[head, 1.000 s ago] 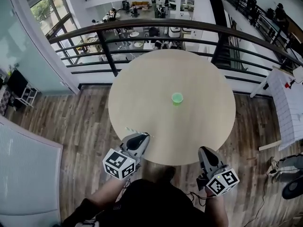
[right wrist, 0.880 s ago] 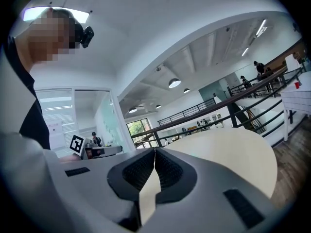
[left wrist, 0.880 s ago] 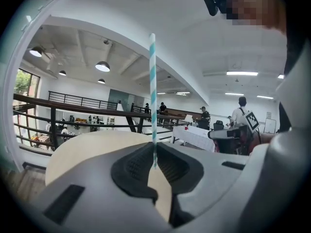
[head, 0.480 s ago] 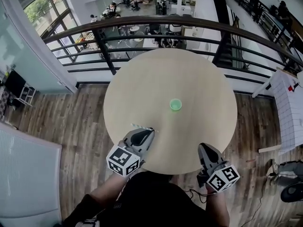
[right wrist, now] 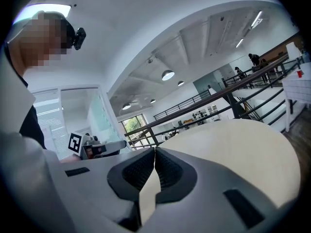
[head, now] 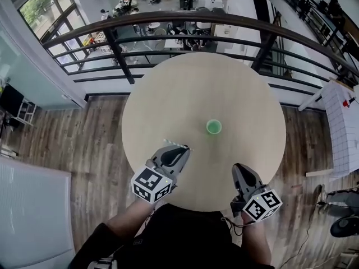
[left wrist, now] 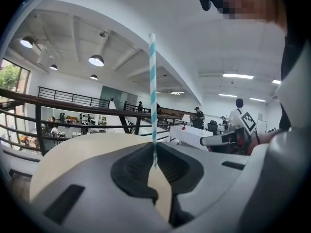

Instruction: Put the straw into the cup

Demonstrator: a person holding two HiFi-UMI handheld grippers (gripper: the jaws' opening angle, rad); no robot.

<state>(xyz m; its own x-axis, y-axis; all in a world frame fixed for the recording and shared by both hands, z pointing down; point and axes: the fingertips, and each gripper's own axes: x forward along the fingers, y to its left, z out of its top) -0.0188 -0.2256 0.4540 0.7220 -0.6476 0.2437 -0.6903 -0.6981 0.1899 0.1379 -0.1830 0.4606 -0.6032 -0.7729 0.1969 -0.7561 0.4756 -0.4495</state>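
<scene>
1. Presently: the round pale desk (head: 224,83) fills the centre of the head view. It stands against a dark railing (head: 185,21), with wood floor (head: 84,144) around it.
2. Left gripper (head: 180,149): over the near-left part of the desk, jaws clamped on the straw.
3. Right gripper (head: 240,168): over the desk's near-right edge, jaws pressed together, nothing between them.
4. Green cup (head: 213,127): upright on the desk, right of centre, well apart from both grippers.
5. Straw (left wrist: 152,91): white with teal stripes, pinched near one end at the left gripper's tips. The rest rises straight up in the left gripper view.
</scene>
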